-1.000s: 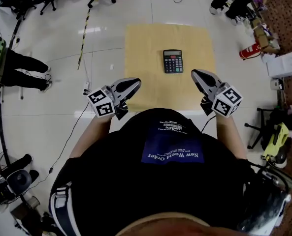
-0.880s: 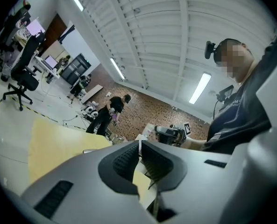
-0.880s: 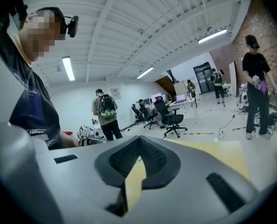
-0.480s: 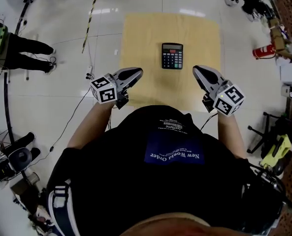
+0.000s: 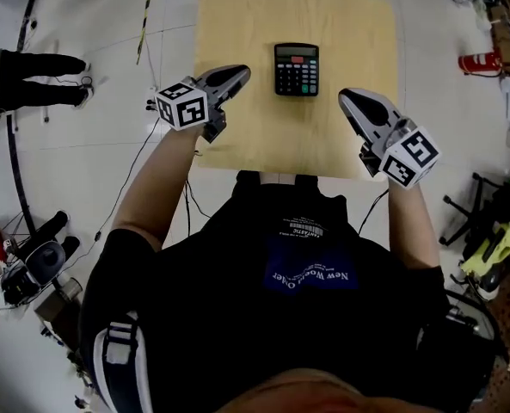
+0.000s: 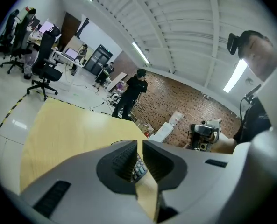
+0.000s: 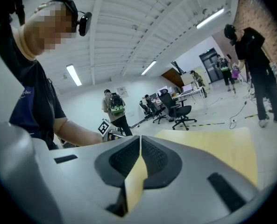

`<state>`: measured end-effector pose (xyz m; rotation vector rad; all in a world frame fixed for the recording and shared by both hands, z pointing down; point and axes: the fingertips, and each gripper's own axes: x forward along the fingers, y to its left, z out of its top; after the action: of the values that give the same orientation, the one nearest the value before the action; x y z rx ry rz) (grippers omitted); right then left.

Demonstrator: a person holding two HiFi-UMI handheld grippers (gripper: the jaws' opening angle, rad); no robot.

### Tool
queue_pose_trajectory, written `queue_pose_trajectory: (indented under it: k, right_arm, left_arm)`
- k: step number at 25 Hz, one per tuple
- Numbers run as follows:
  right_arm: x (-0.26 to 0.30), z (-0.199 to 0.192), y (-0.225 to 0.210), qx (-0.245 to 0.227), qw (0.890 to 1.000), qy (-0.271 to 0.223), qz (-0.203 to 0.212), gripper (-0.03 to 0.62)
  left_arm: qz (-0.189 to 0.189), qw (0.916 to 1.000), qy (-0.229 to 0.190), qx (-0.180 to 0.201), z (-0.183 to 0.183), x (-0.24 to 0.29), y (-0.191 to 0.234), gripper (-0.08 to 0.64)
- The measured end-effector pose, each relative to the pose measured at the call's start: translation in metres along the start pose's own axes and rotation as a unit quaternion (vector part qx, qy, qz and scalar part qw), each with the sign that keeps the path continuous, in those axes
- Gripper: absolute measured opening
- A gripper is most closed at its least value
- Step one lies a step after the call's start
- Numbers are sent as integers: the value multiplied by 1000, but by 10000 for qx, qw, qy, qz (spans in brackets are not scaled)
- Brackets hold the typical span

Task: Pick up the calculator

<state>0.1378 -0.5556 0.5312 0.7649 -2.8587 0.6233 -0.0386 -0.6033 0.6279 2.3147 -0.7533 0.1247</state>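
Observation:
A black calculator (image 5: 296,69) lies flat on the square yellow table (image 5: 237,24), near its middle. My left gripper (image 5: 237,75) hangs over the table's left part, left of the calculator and apart from it, shut with nothing held. In the left gripper view the calculator's keys (image 6: 138,165) show through the slit behind the meeting tips of my left gripper (image 6: 139,143). My right gripper (image 5: 349,98) is over the table's right part, just right of and nearer than the calculator, also shut and empty. In the right gripper view the right gripper (image 7: 140,139) has its tips together over bare tabletop.
A person in black (image 5: 31,63) stands on the white floor at the left. Cables (image 5: 143,24) run beside the table, and a red extinguisher (image 5: 478,61) lies at the right. Camera gear (image 5: 27,269) sits at lower left. Office chairs (image 6: 42,64) stand beyond the table.
Both grippers have moved forward and down, from in front of the table to over it on either side of the calculator. Both stayed shut.

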Motion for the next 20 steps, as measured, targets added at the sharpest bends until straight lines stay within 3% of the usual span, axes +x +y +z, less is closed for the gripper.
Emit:
queue_pose_trajectory:
  k: [6,16,20]
  right_arm:
    - [17,-16,-23,135,9998,-93,-104,-14]
    - [31,-34,-41,257,9996,-146,-23,-14]
    - [29,-38,-50,336,9993,-158,-64,-14]
  left_arm:
    - [75,9982,561,206,-2,59,55,173]
    - [128,9865,1535,558,-29,127,93,239]
    - [-139,9835,1734,489,-36,141,89,238]
